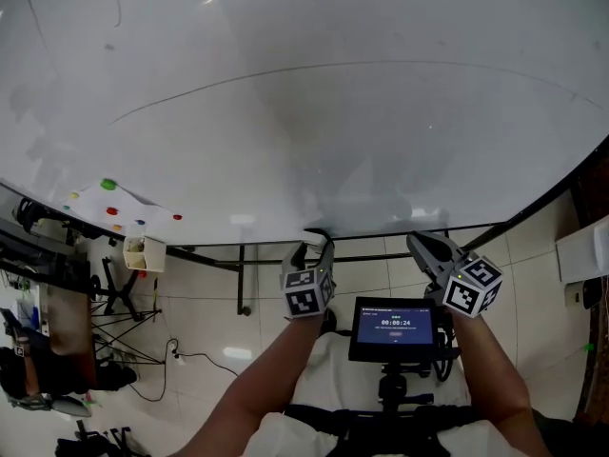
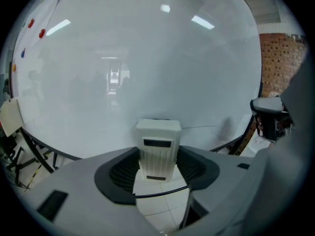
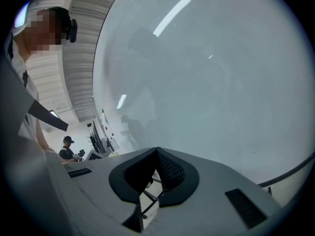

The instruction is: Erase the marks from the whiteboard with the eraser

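Note:
A large whiteboard [image 1: 314, 103] fills most of the head view; a thin dark line [image 1: 285, 72] arcs across it and a short stroke [image 1: 118, 3] sits at top left. My left gripper [image 1: 317, 245] is below the board's lower edge, shut on a white eraser [image 2: 157, 147] that stands upright between its jaws, just short of the board [image 2: 147, 63]. A thin line [image 2: 199, 127] shows right of the eraser. My right gripper [image 1: 425, 248] hangs to the right, shut and holding nothing, its jaws [image 3: 156, 173] meeting at the tips before the board [image 3: 221, 82].
Coloured magnets [image 1: 108, 185] dot the board's lower left corner. A small box [image 1: 144, 252] hangs beneath it. A screen showing a timer [image 1: 394, 328] is mounted at my chest. The board's black stand legs [image 1: 243, 274] and tiled floor lie below. A person [image 3: 68, 148] stands far off.

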`<state>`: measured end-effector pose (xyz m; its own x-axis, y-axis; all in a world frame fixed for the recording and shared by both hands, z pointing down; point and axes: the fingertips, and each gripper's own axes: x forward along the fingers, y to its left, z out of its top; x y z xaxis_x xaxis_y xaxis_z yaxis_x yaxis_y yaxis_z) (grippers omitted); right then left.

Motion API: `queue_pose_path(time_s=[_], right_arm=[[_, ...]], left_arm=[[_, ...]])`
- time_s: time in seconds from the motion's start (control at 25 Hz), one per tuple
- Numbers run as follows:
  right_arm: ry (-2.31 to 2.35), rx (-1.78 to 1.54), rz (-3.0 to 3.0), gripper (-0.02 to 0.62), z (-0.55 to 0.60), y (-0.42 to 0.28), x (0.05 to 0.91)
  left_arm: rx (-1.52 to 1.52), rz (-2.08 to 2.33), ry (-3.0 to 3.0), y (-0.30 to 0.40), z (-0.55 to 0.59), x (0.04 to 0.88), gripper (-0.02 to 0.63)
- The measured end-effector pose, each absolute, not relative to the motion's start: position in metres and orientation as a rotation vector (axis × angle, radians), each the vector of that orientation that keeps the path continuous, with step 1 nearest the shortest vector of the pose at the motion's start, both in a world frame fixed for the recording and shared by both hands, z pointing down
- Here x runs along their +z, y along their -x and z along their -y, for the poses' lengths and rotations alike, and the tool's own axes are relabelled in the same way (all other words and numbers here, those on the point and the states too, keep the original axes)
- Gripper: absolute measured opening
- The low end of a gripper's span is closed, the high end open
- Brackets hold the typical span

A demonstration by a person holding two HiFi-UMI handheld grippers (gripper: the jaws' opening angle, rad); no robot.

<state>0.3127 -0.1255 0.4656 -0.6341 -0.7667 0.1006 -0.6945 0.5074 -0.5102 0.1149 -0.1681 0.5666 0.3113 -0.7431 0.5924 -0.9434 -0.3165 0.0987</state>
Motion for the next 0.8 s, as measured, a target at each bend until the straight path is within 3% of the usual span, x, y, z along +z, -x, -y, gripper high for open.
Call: queue_pose_path(time_s=[0.4,0.8], right_arm=[[1.265,-0.783,-2.596,0.029,0.126,-0.319,0.467],[1.286,-0.798,-2.58,0.029,0.123,-0.337,0.476]], left_arm=[[0.571,1.739,-1.996,-0.045,0.181,0.555,0.275],[0.559,1.54,-2.081,-0.141,0.17,0.561,0.276]])
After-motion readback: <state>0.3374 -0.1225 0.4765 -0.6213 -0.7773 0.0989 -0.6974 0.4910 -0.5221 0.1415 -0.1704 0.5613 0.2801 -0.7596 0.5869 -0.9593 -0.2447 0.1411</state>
